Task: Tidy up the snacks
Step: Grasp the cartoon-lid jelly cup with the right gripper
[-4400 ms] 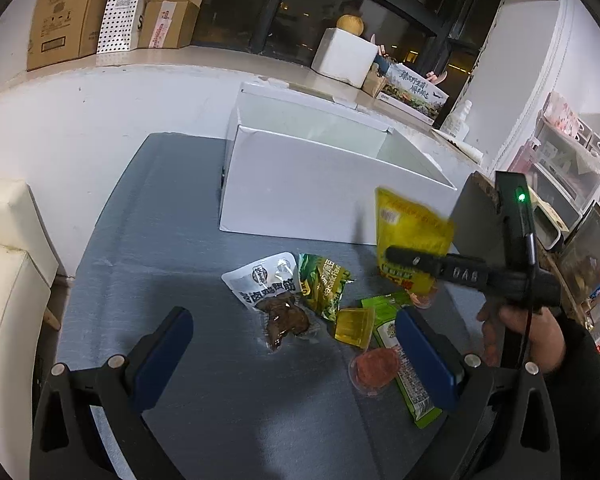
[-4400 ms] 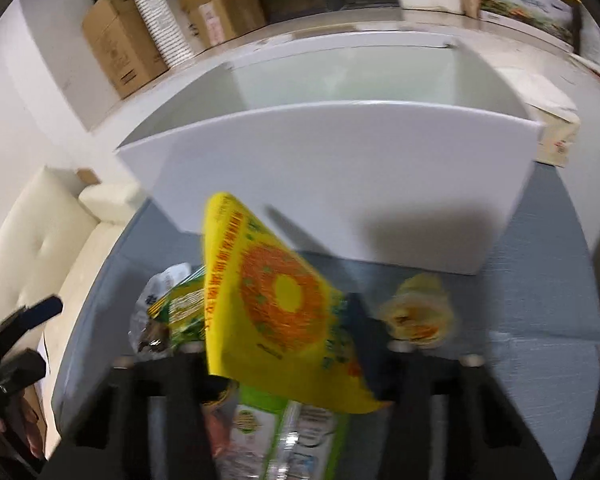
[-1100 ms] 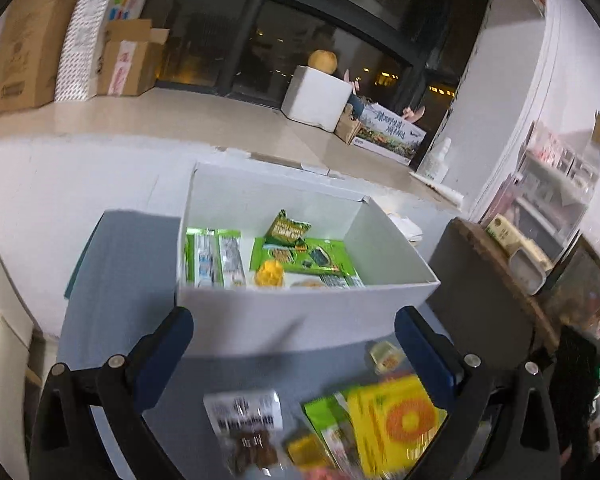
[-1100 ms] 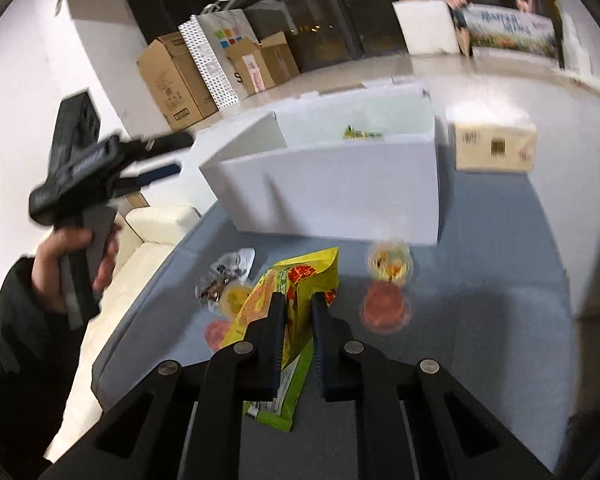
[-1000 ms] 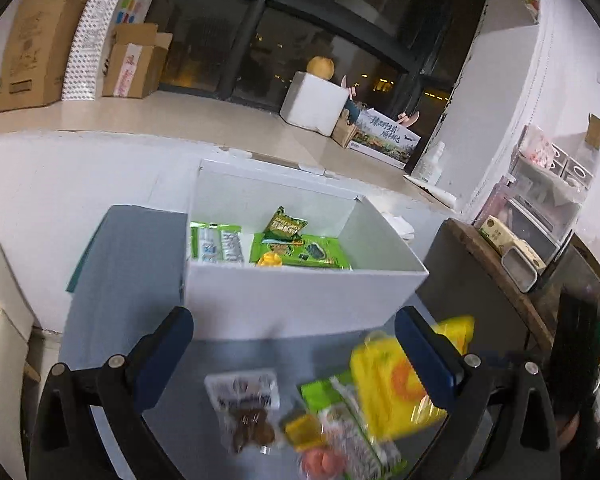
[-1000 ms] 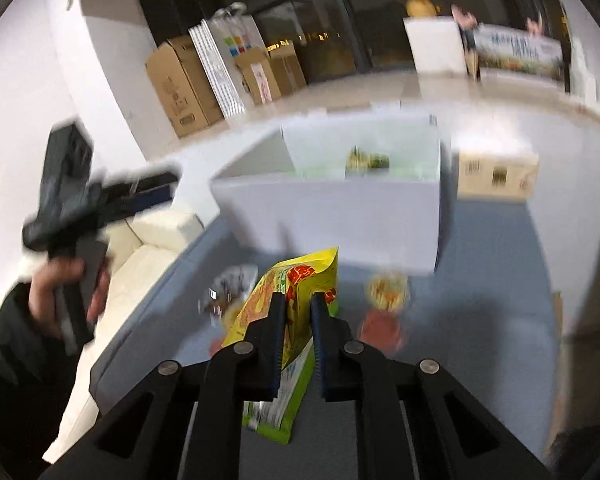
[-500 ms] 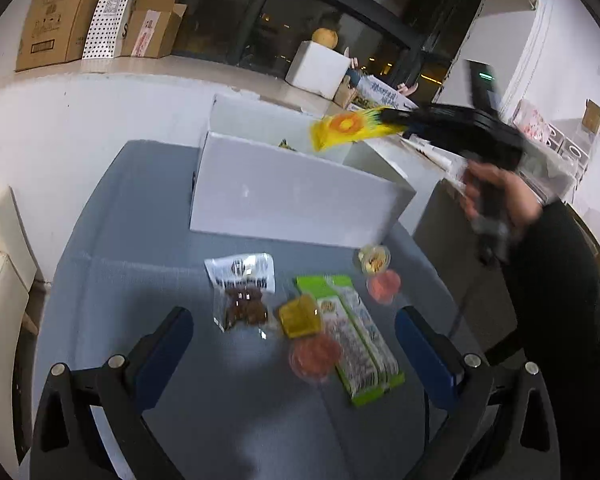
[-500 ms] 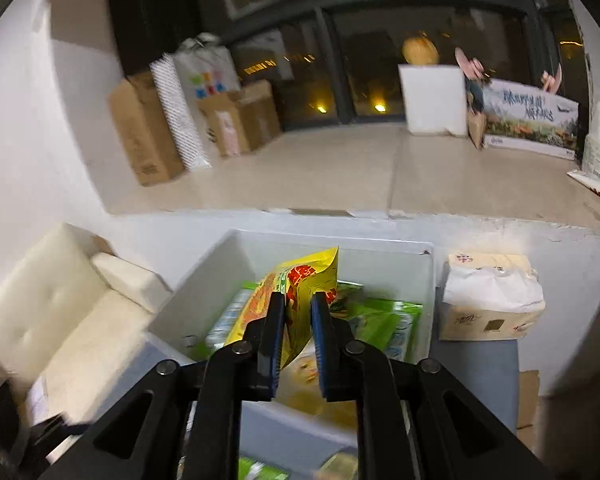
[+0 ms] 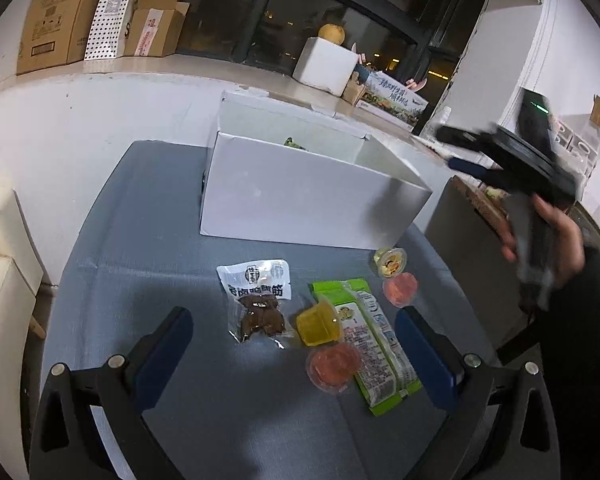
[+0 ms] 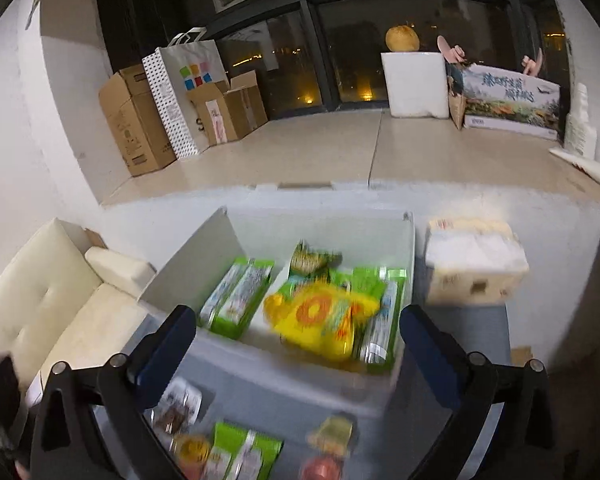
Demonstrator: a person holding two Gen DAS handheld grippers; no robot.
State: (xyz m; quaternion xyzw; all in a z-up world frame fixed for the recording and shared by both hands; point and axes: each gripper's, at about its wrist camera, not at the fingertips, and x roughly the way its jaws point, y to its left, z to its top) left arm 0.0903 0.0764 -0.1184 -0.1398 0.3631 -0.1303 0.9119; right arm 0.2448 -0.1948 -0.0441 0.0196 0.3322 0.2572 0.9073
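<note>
The right hand-held gripper [image 10: 298, 334] hovers above the white box [image 10: 408, 248], its jaws just opened wide and gripping nothing; the yellow snack bag [image 10: 320, 320], blurred, sits or falls among the green packets [image 10: 236, 296] inside the box. The release looks complete, so doing this step well likely means lifting straight clear without clipping the thin box wall. The left hand-held gripper [image 9: 294, 354] is also spread wide and empty, poised over the grey cloth-covered counter [image 9: 140, 240]. Below it lie a crinkly clear pouch of brown meat [image 9: 258, 300], a flat glossy green packet [image 9: 370, 340], a yellow jelly cup [image 9: 320, 322] and small round pink cups [image 9: 334, 366]. The cups are smooth and rigid; the pouches are limp and probably slippery.
</note>
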